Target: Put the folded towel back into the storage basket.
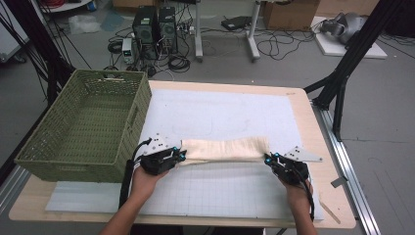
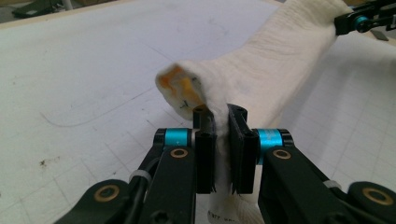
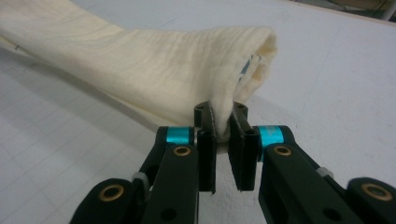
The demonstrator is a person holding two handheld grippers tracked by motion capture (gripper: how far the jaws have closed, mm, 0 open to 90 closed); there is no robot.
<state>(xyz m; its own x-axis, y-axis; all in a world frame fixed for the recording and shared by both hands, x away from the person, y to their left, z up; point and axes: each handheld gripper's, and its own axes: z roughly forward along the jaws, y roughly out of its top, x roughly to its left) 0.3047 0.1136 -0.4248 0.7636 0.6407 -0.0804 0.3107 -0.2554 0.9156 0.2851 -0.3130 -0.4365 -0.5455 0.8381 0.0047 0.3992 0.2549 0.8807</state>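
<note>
A cream folded cloth (image 1: 225, 149) lies stretched left to right across the white gridded mat (image 1: 220, 112), a little in front of the table's middle. My left gripper (image 1: 180, 156) is shut on the cloth's left end, where the cloth (image 2: 261, 70) shows an orange patch in its fold. My right gripper (image 1: 268, 159) is shut on the right end, pinching a bunch of the cloth (image 3: 154, 70) between its jaws. In the left gripper view, the right gripper (image 2: 359, 21) shows at the cloth's far end.
A green woven basket (image 1: 129, 122) stands on the table's left side, close to my left hand. The wooden table edge (image 1: 313, 132) runs down the right. Computers, cables and black frame legs (image 1: 342, 63) are on the floor behind.
</note>
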